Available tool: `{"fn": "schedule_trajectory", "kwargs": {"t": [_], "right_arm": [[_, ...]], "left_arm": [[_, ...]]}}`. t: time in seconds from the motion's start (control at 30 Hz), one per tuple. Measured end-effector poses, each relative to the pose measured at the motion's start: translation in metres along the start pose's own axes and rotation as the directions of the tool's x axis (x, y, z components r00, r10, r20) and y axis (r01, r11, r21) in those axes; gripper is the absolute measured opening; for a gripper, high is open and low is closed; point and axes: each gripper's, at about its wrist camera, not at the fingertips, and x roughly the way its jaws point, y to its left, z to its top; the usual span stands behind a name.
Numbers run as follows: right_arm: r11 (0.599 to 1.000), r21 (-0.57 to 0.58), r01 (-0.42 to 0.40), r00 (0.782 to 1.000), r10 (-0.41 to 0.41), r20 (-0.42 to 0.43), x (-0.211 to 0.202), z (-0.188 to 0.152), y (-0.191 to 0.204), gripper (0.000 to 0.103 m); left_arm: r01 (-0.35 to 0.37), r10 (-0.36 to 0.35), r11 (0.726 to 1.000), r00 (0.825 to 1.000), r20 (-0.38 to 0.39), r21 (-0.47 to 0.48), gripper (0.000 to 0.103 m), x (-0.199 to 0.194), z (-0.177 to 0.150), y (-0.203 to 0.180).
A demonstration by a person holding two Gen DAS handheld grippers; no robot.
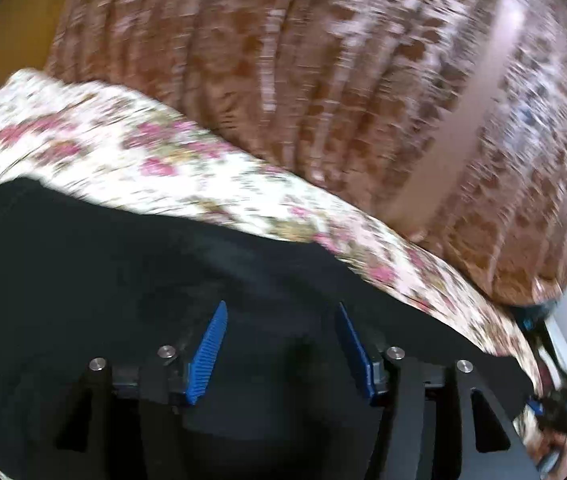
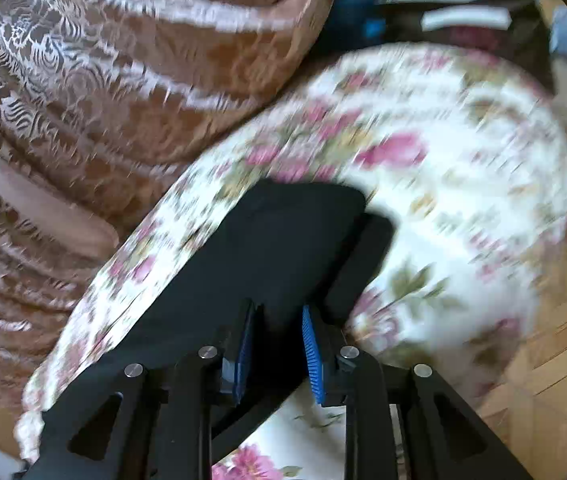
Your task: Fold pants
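The black pants (image 1: 123,256) lie on a white sheet with pink flowers (image 1: 131,152). My left gripper (image 1: 281,308) is open just above the black cloth, its blue pads (image 1: 207,356) wide apart with nothing between them. In the right wrist view the pants (image 2: 267,240) lie as a long folded strip on the flowered sheet (image 2: 463,184). My right gripper (image 2: 279,312) has its blue pads (image 2: 313,356) partly closed around a raised edge of the black cloth. The right gripper also shows at the far right of the left wrist view (image 1: 559,408). Both views are motion-blurred.
A brown lace-patterned blanket (image 1: 323,80) lies heaped beyond the sheet, also in the right wrist view (image 2: 83,100). Wooden floor (image 2: 555,360) shows past the bed's edge at the right. Dark cluttered items (image 2: 443,20) sit at the far top.
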Motion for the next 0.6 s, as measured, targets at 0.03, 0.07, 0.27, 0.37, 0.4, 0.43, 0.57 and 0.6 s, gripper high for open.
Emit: {"fn": "schedule_trajectory", "kwargs": {"t": [0.03, 0.07, 0.27, 0.37, 0.4, 0.43, 0.57, 0.6], "right_arm": [[1.0, -0.009, 0.018, 0.999, -0.017, 0.037, -0.007, 0.001, 0.001, 0.027], [0.999, -0.032, 0.019, 0.997, -0.016, 0.081, -0.016, 0.004, 0.006, 0.027], [0.964, -0.248, -0.096, 0.995, 0.099, 0.0, -0.016, -0.003, 0.063, 0.027], [0.93, -0.268, -0.251, 0.965, 0.217, -0.149, -0.011, -0.018, 0.081, 0.027], [0.915, -0.266, -0.303, 0.947, 0.257, -0.195, -0.012, -0.026, 0.085, 0.027], [0.904, -0.271, -0.331, 0.935, 0.276, -0.222, -0.013, -0.032, 0.088, 0.027], [0.833, -0.36, -0.42, 0.891, 0.302, -0.34, -0.024, -0.066, 0.104, 0.027], [0.818, -0.384, -0.427, 0.883, 0.286, -0.373, -0.026, -0.077, 0.108, 0.027]], "left_arm": [[0.023, -0.022, 0.999, 1.0, -0.008, 0.027, 0.059, 0.002, 0.001, -0.012], [0.037, -0.036, 0.998, 0.999, -0.017, 0.044, 0.061, 0.005, 0.002, -0.02], [0.118, -0.099, 0.982, 0.986, -0.131, 0.15, 0.062, 0.04, -0.007, -0.07], [0.15, -0.118, 0.974, 0.976, -0.183, 0.172, 0.062, 0.048, -0.022, -0.082], [0.159, -0.122, 0.971, 0.972, -0.2, 0.181, 0.062, 0.05, -0.027, -0.085], [0.157, -0.112, 0.968, 0.969, -0.221, 0.198, 0.062, 0.052, -0.035, -0.087], [0.148, -0.083, 0.955, 0.966, -0.246, 0.256, 0.062, 0.045, -0.06, -0.086], [0.149, -0.084, 0.951, 0.968, -0.238, 0.27, 0.062, 0.038, -0.064, -0.086]]}}
